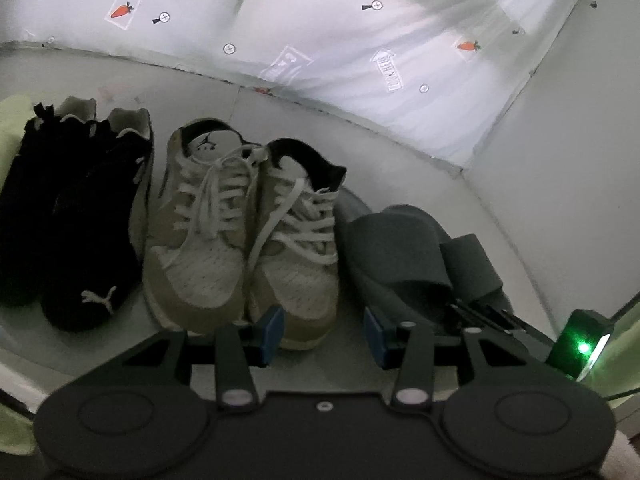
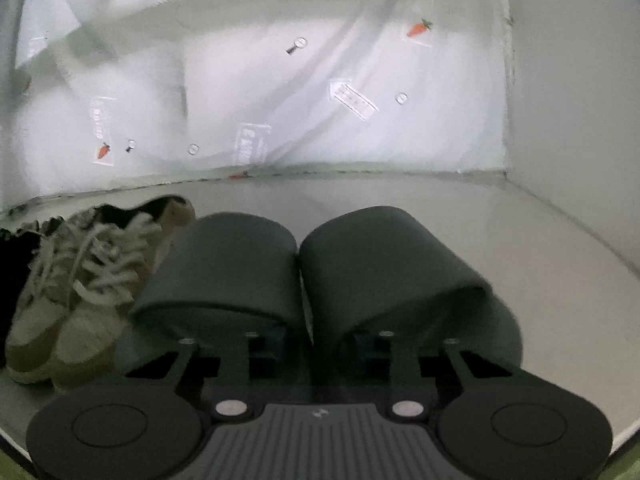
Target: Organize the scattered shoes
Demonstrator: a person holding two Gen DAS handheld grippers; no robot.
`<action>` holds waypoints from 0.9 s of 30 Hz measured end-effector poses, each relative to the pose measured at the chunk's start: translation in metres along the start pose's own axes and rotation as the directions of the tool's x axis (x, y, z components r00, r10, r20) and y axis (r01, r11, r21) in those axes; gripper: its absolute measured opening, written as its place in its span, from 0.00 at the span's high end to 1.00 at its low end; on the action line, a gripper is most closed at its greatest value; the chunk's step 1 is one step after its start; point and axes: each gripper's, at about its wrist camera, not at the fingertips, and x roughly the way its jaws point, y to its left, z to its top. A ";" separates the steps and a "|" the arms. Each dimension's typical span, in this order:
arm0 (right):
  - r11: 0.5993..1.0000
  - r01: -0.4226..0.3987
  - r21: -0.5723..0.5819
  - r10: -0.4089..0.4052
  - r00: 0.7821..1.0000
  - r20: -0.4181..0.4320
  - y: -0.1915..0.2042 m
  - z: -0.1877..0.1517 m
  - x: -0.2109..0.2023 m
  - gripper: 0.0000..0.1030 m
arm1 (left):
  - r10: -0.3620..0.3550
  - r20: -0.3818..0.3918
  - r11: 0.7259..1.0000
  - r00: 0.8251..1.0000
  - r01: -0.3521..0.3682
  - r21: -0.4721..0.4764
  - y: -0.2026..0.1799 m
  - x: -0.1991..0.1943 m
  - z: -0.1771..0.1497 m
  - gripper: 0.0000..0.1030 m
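Observation:
Three pairs stand in a row on a white shelf floor: black shoes at left, beige-and-white laced sneakers in the middle, grey slides at right. My left gripper is open just in front of the right sneaker's toe, with nothing between its blue pads. In the right wrist view the two grey slides sit side by side straight ahead. My right gripper has one finger under each strap and is shut on their touching inner walls. The sneakers are to its left.
A white sheet printed with carrots hangs behind the shelf, and a plain white wall closes the right side. Bare floor lies right of the slides. A pale green cloth shows at the far left. A green light glows on the right tool.

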 end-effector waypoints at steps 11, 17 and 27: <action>0.984 0.009 0.177 -0.008 1.000 -0.005 -0.048 0.043 -0.030 0.72 | -0.008 0.059 0.999 0.998 0.010 -0.038 0.002 0.005 0.013 0.56; 0.980 0.062 0.189 -0.071 0.997 0.041 -0.074 0.071 -0.037 0.71 | -0.002 0.117 1.000 0.993 0.000 0.013 -0.011 0.010 0.025 0.56; 0.984 0.128 0.122 -0.149 0.972 0.180 -0.140 0.100 -0.115 0.70 | -0.064 0.118 0.998 0.991 0.065 -0.005 -0.065 0.081 0.053 0.56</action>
